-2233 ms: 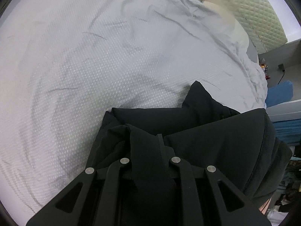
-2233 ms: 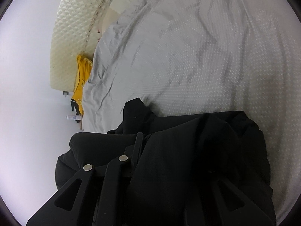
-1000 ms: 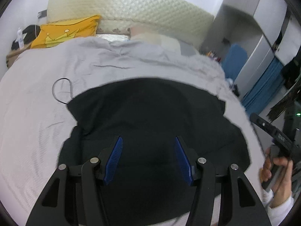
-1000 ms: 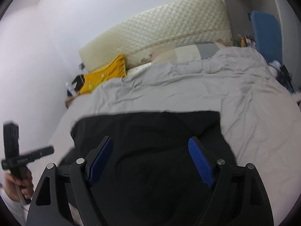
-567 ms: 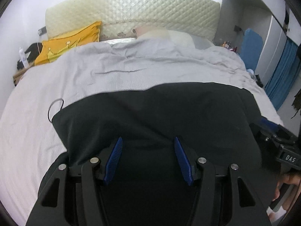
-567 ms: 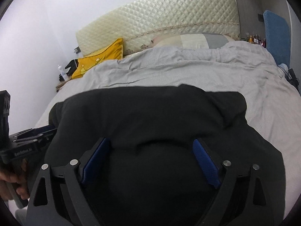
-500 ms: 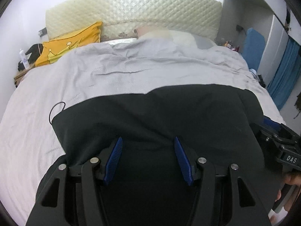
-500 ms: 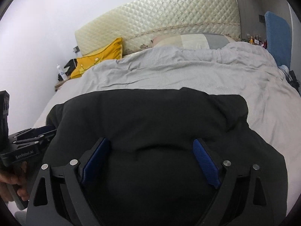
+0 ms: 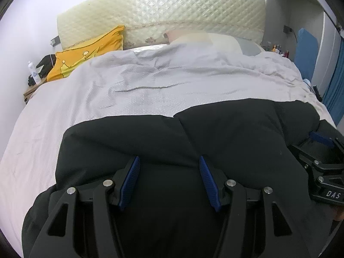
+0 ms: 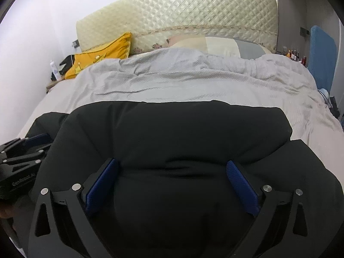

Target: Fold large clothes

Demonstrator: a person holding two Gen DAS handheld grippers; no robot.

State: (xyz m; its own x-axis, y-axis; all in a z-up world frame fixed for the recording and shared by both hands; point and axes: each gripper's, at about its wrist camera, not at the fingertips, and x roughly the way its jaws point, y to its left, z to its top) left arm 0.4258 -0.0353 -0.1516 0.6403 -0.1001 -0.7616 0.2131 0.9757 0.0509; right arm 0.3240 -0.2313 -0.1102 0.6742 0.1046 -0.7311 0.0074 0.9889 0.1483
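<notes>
Left tool [image 9: 169,180]: blue pads stand partly apart over black cloth, nothing pinched between them. Right tool [image 10: 172,185]: jaws opening, near full spread, pads clear of the fabric lying under them; it grips nothing. Both tools held bunched cloth about two seconds back; that grip is gone, and both have since come down low toward the near edge of the garment. The large black garment [image 9: 225,133] now lies spread on the grey bedspread [image 9: 139,86], its far edge a fairly straight line across the bed, a rounded fold on the right side in the right wrist view; earlier it was a crumpled heap. Each tool shows at the edge of the other's view, so they flank the garment. Beyond: yellow cushion [image 10: 101,53], quilted headboard [image 10: 182,15]. Judgement: the lay-out or first fold is released; next comes a fresh hold on the near hem or sides for folding over.
</notes>
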